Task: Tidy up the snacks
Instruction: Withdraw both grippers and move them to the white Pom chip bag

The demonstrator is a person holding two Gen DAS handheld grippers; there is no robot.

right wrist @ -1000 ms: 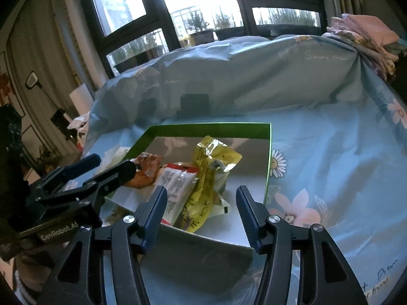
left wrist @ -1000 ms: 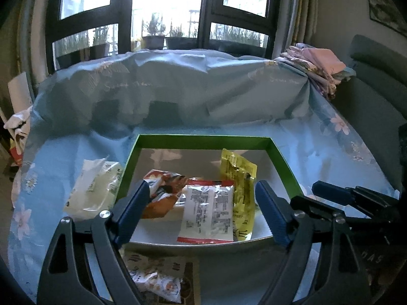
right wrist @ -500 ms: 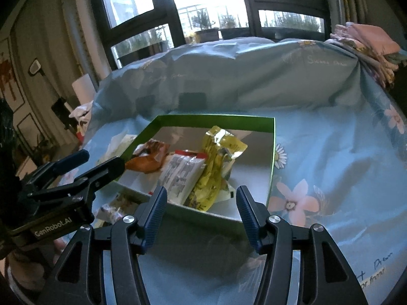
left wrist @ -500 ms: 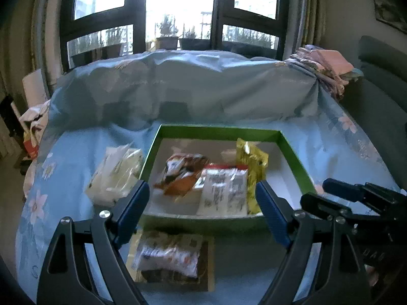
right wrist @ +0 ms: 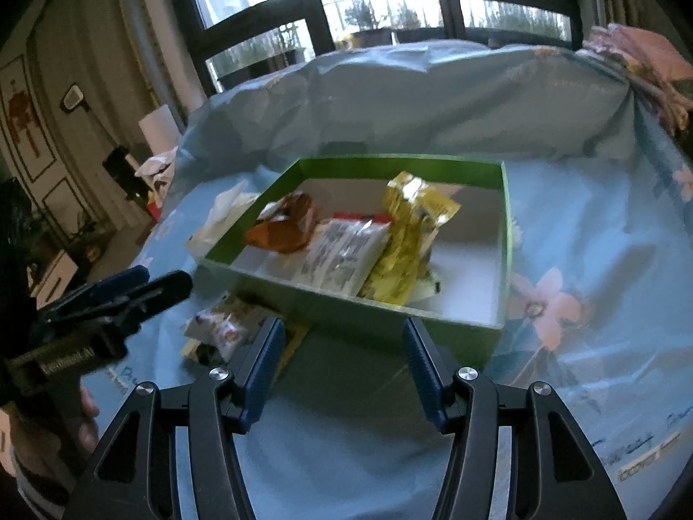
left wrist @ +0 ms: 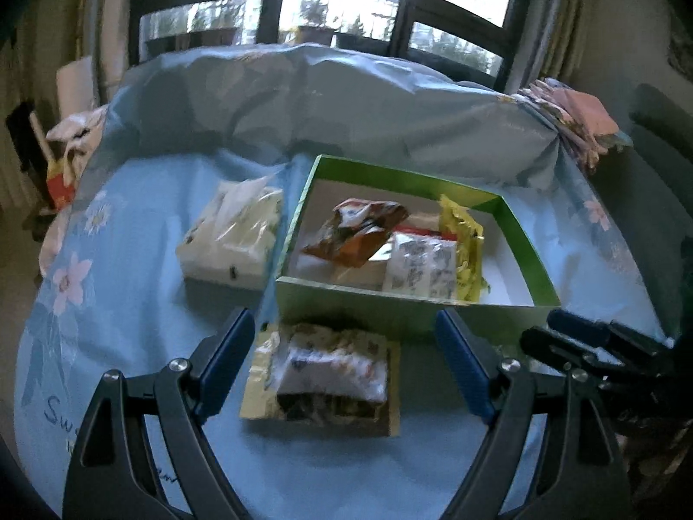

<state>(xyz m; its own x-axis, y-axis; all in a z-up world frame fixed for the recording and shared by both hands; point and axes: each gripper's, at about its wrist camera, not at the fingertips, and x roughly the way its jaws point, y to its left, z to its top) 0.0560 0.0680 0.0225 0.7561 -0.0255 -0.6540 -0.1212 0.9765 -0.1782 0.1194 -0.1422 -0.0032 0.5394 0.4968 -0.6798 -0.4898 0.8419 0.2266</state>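
A green box (left wrist: pixel 403 310) (right wrist: pixel 381 310) on the blue flowered cloth holds an orange packet (left wrist: pixel 357 232) (right wrist: pixel 283 227), a white printed packet (left wrist: pixel 422 266) (right wrist: pixel 342 253) and a yellow packet (left wrist: pixel 463 238) (right wrist: pixel 409 238). A gold-edged snack packet (left wrist: pixel 325 375) (right wrist: pixel 221 329) lies on the cloth in front of the box. A pale clear bag (left wrist: pixel 236 234) (right wrist: pixel 221 212) lies left of the box. My left gripper (left wrist: pixel 346 366) is open and empty, just above the gold-edged packet. My right gripper (right wrist: pixel 340 368) is open and empty, before the box's near wall.
The cloth rises over a high ridge (left wrist: pixel 329 95) behind the box. Folded pink fabric (left wrist: pixel 576 117) sits at the back right. A grey sofa (left wrist: pixel 658 143) stands at the far right. Windows with plants are behind.
Both grippers have pulled back from the box and the left one has swung left. The gold-edged packet now lies between the left fingers. Both stay open.
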